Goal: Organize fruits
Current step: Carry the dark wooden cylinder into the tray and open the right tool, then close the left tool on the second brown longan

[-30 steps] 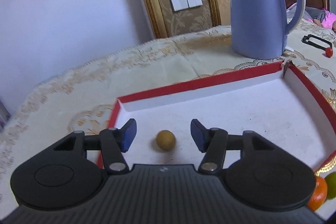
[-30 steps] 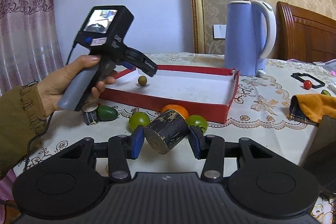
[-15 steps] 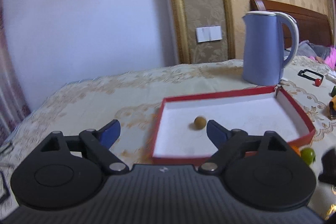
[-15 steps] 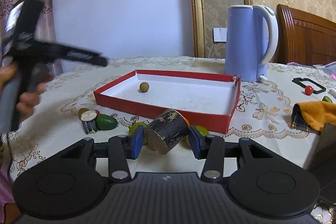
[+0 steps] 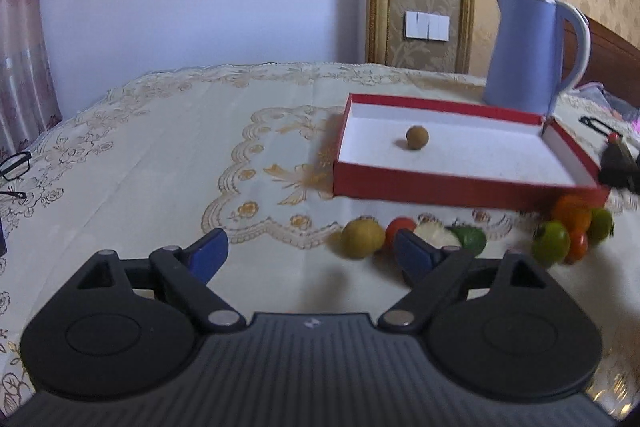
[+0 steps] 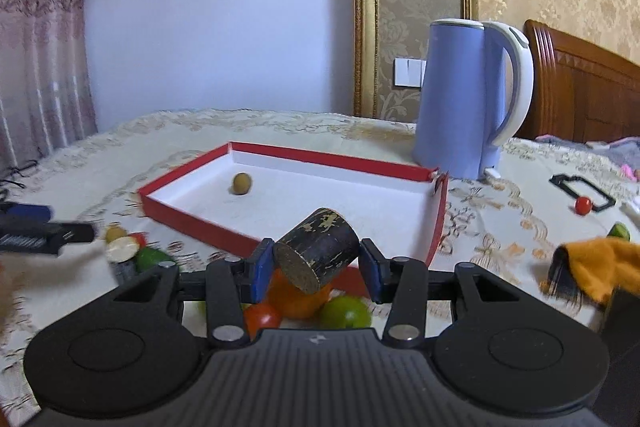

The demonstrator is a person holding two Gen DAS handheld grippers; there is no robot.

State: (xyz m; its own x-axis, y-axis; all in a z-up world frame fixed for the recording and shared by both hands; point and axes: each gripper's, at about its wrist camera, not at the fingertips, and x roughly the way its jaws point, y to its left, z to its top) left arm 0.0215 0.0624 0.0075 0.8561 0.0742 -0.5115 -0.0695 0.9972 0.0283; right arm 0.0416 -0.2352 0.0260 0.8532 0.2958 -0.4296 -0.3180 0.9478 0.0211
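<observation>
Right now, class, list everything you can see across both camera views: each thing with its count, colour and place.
Tray: one, red walls, white floor, on the tablecloth.
Small round fruit: one, tan, alone inside the tray.
Loose fruits: two clusters, green, orange, red and yellow, before the tray's near wall.
Dark cylinder: one, black, worn, tilted, above the orange fruit.
Kettle: one, lilac-blue, behind the tray.
Cherry tomato: one, red, far right by a black frame.
Cloth: one, orange, right edge.
Glasses: one, black, left edge.
Tablecloth: one, cream and gold.
Left gripper: jaws just opened wide, nothing between them.
Right gripper: jaws clamped on the cylinder.
</observation>
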